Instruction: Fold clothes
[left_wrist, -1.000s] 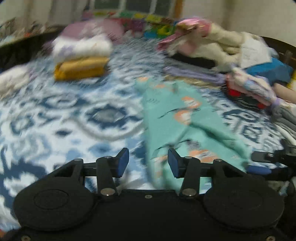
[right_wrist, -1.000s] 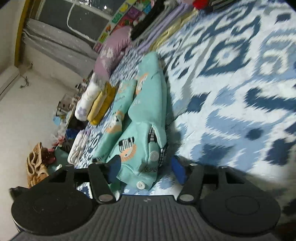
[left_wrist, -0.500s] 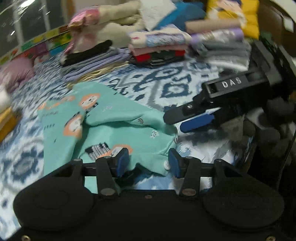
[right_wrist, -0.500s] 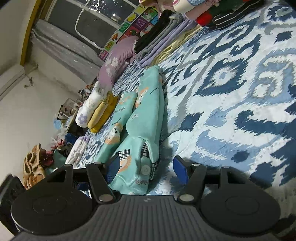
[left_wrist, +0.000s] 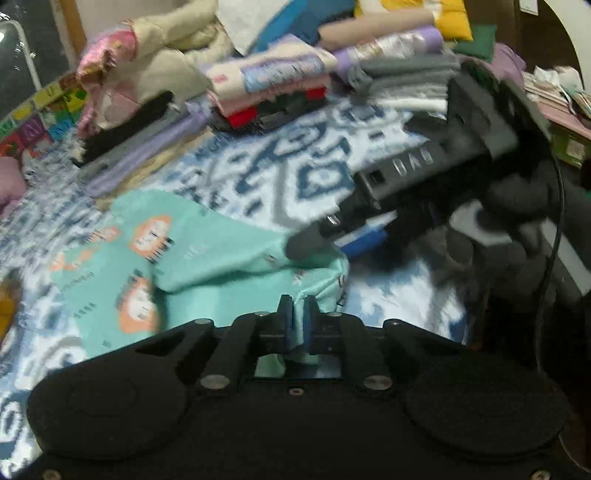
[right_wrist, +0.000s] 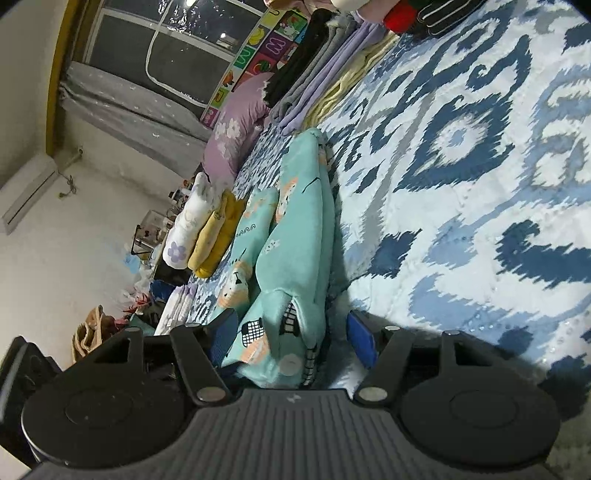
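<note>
The left gripper (left_wrist: 296, 314) pinched the teal pyjama top's (left_wrist: 207, 251) hem; the right gripper (right_wrist: 291, 336) gaped astride its corner, due to close, then lift.

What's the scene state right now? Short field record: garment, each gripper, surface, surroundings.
garment: mint-green printed pajama top, partly folded, lying on the bed
left gripper: fingers shut on the top's near hem
right gripper: fingers open, straddling the buttoned edge of the top, not yet clamped
surface: blue-and-white patterned bedspread
stacks: folded clothes pile beyond the top; yellow folded item beside a white floral one
other: purple floral pillow near the window
</note>
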